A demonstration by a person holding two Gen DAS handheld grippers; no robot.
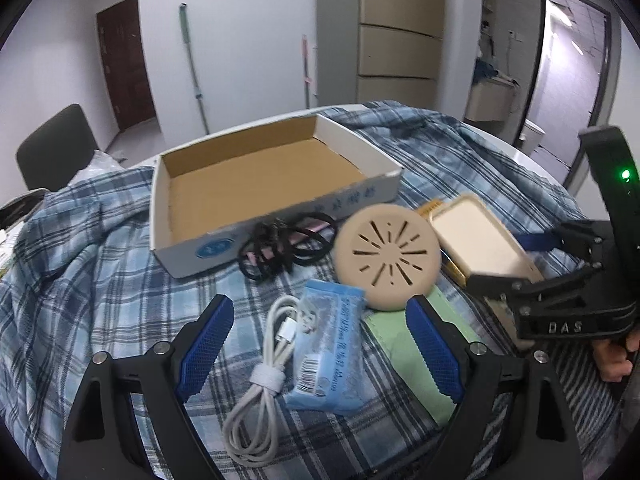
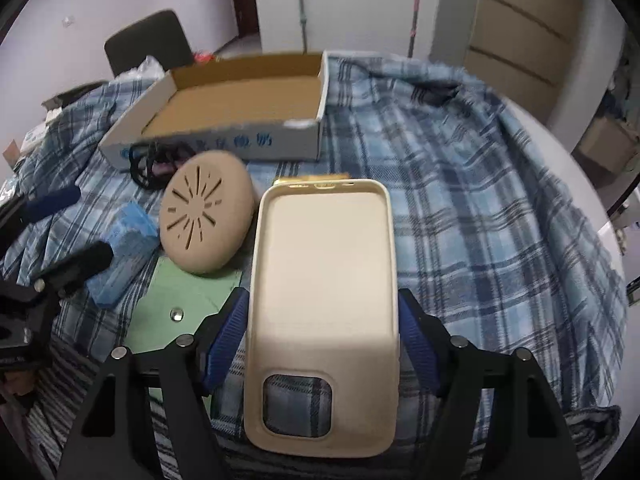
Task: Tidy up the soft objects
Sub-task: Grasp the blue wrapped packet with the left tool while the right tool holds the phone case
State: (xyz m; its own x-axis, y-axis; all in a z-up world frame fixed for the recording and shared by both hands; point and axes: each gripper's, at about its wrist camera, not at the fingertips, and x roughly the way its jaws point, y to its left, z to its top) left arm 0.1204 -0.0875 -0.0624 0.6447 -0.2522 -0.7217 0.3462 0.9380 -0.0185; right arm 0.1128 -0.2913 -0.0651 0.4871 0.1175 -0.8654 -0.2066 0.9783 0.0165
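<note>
Right wrist view: your right gripper (image 2: pixel 322 320) has the beige phone case (image 2: pixel 324 280) between its blue pads, both touching its long edges, so it's clamped for a carry; beyond it the round silicone cover (image 2: pixel 206 226) leans on a green pouch (image 2: pixel 188 300); the empty cardboard box (image 2: pixel 224 144) sits farthest, likely the drop spot. Your left gripper (image 1: pixel 320 344) is spread wide, straddling the tissue pack (image 1: pixel 330 344) and white cable (image 1: pixel 260 380), touching neither.

the left gripper (image 1: pixel 320 344) hangs low over the table with its jaws spread wide, blue pads (image 1: pixel 206 344) facing each other and touching nothing. the right gripper (image 2: pixel 322 344) has its pads (image 2: pixel 226 340) pressed on both long edges of a beige phone case (image 2: pixel 324 280), gripping it.
</note>
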